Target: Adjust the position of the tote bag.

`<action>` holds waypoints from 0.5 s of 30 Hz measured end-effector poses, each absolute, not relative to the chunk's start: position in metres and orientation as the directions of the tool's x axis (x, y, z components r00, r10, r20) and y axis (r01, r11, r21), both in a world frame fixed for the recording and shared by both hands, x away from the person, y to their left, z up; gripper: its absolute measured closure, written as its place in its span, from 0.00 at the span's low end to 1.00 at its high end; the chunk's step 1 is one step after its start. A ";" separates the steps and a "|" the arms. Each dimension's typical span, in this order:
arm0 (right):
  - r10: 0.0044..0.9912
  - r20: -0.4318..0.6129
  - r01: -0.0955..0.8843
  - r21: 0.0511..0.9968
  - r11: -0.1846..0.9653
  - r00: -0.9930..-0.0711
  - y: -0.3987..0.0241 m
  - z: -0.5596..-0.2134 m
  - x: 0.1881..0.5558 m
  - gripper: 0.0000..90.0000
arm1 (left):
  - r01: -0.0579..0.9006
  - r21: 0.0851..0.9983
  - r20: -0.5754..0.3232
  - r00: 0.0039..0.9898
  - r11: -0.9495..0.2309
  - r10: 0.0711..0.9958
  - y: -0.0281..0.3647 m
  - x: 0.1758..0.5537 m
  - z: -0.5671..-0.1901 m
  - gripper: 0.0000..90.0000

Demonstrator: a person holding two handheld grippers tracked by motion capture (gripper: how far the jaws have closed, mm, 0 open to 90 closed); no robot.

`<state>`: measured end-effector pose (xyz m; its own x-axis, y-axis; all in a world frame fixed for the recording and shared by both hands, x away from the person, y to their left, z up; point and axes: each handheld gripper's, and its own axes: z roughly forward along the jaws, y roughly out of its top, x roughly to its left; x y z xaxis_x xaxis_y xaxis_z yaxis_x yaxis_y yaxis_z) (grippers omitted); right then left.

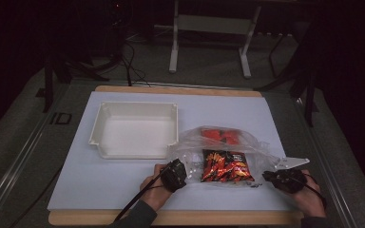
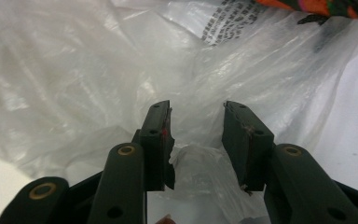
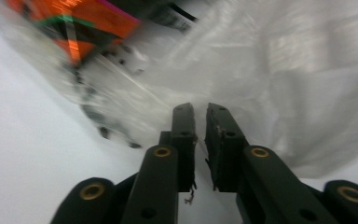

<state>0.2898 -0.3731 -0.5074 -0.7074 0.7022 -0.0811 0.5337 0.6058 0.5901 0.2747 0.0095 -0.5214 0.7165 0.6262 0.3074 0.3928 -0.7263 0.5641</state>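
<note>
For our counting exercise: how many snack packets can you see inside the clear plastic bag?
2. A dark, flame-patterned packet lies at the near side of the plastic bag; an orange packet lies behind it, at the far side. More may be hidden beneath.

1. My work surface is a white board point(image 1: 123, 185) lying on a wooden tabletop point(image 1: 180, 90), whose edge shows along the near and far sides.
2. Around the tabletop I see grey carpeted floor point(image 1: 209, 61), with a pale metal rail point(image 1: 19, 156) running diagonally at the left.
3. Beyond the table stands a white desk frame point(image 1: 209, 23) on two legs with flat feet.
4. Black cables point(image 1: 130, 66) trail over the floor at upper left.
5. The room is dim: its left and right margins and far wall fall into near darkness.
</note>
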 end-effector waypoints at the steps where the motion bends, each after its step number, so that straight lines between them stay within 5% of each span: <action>1: 0.706 -0.077 0.541 0.587 0.603 -0.704 -0.374 -0.509 0.290 0.94 | 0.393 0.564 0.311 0.713 -0.726 0.628 0.010 0.275 -0.522 0.70; 15: 0.791 -0.115 0.590 0.604 0.536 -0.601 -0.376 -0.516 0.307 0.99 | 0.437 0.602 0.286 0.664 -0.669 0.691 0.016 0.282 -0.524 0.73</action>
<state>0.3065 -0.3756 -0.5156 -0.6009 0.7910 -0.1150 0.5897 0.5357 0.6044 0.2818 0.0159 -0.5235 0.6635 0.6912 0.2863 0.4367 -0.6686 0.6020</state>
